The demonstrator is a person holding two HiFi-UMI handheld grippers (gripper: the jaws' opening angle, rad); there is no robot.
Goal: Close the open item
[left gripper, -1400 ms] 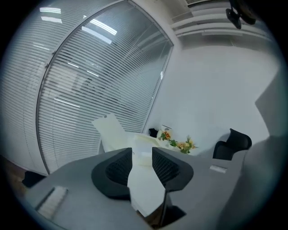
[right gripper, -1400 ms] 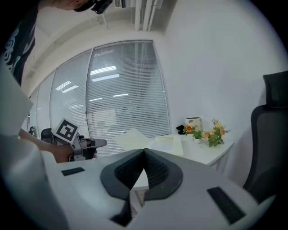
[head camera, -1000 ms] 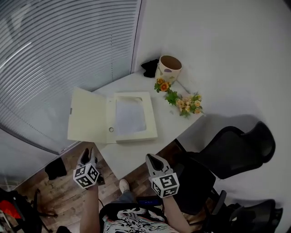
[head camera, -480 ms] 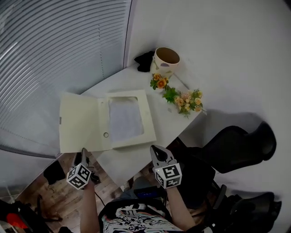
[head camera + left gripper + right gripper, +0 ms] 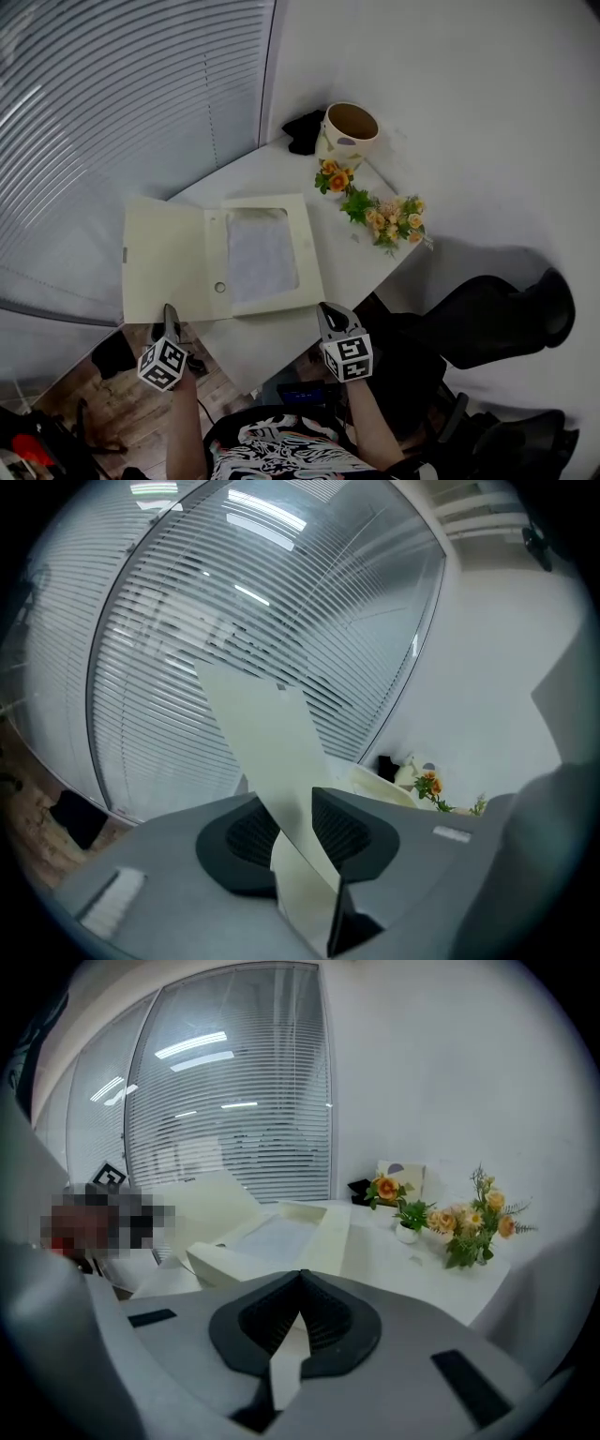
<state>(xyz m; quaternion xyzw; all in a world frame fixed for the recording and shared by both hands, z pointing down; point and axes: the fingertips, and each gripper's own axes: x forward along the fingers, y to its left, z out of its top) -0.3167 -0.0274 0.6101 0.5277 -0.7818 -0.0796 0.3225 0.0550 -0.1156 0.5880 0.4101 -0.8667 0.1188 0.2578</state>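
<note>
My left tool (image 5: pixel 286 829) was closing on the near edge of the file box's open lid (image 5: pixel 164 262). The lid lay flat, left of the tray (image 5: pixel 314 253) on the table (image 5: pixel 272 173), and would need to swing right. My right tool (image 5: pixel 300 1288) was pressed together and empty.

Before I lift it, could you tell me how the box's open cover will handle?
The cover looks thin and broad: probably light. It lies flat overhanging the table, so likely fairly stiff. The left gripper has jaws closing on it.

white surface (image 5: pixel 272 337) set in a room corner. a cream file box (image 5: pixel 262 253) lies open on it, lid (image 5: pixel 164 258) overhanging the left edge. far end: upright cream pot (image 5: pixel 349 129), black object (image 5: pixel 302 131) beside it. a flower sprig (image 5: pixel 380 211) lies along the right edge.
</note>
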